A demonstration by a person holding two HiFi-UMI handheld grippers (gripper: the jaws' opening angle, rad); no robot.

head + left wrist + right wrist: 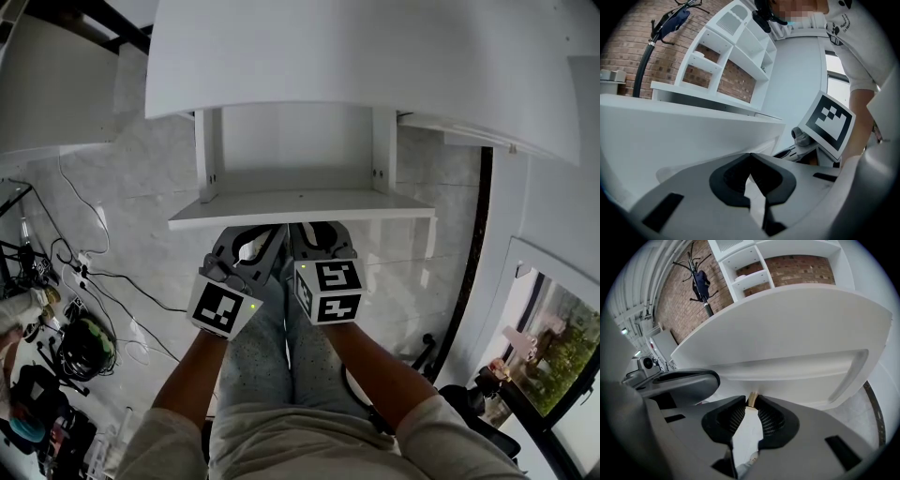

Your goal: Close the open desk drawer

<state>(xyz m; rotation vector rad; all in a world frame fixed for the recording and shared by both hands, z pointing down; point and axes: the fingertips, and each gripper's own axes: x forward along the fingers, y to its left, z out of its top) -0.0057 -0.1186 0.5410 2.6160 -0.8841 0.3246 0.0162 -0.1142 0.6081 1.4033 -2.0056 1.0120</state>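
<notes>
Drawer [300, 208] runs left-right, front facing the person; left claw [750, 154] together, right claw [751, 404] pinching brass knob [752, 397].

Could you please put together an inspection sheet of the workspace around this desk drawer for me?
Surface: white desk top, nothing seen on its visible part.
Job's things: drawer pulled out below the desk top, front toward the person.
Clutter: dark gear heaped on the floor, left.
Grippers: left hand-held gripper has its jaw tips together, nothing between. Right hand-held gripper has its tips almost together, a small tan piece at the gap, grip unclear. Both sit side by side at the drawer front.
Cables: cables trail across the floor, left.
Surroundings: pale tiled floor, window at lower right, white shelf unit on a brick wall, coat stand.
</notes>
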